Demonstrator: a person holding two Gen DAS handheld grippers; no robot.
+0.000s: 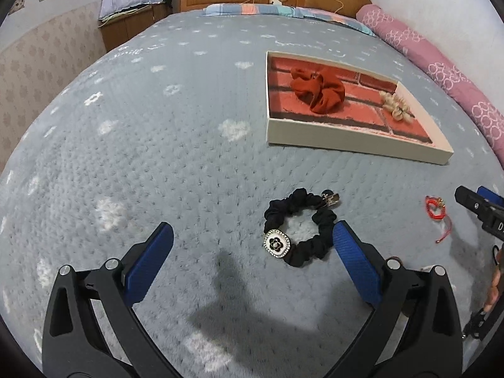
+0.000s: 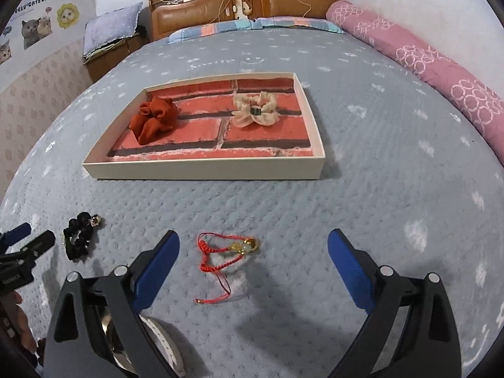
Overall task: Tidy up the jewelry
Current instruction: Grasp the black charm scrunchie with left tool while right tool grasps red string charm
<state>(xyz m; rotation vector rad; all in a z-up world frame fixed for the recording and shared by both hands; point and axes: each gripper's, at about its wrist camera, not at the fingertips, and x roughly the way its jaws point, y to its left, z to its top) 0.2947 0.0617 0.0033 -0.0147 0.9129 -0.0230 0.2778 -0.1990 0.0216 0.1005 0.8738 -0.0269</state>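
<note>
- Grey-blue fleece bedspread (image 1: 157, 163) with pale paw prints carries everything in both views.
- Left gripper (image 1: 252, 239) hangs low over the bedspread with its blue-padded jaws spread wide and nothing between them; its right finger (image 1: 356, 264) sits just beside the outer edge of the black scrunchie (image 1: 299, 220).
- The black scrunchie lies flat on the bedspread, its black-and-white flower charm (image 1: 277, 244) facing up and a small metal clip (image 1: 330, 197) at its far side.
- Right gripper (image 2: 253, 245) is likewise spread wide and grasps nothing; the red cord bracelet (image 2: 217, 258) lies on the bedspread between its fingers, nearer the left one, with its gold bead (image 2: 242, 247) toward the tray.
- Beyond both grippers rests the shallow white tray (image 2: 201, 171), lined with a red brick pattern.
- Inside the tray, the rust-red scrunchie (image 2: 154, 118) lies at the left and the cream scrunchie (image 2: 255, 108) at the right, well apart.
- A pink patterned bolster (image 2: 409, 47) runs along the bed's right edge, and a wooden headboard (image 2: 252, 3) stands at the far end.
</note>
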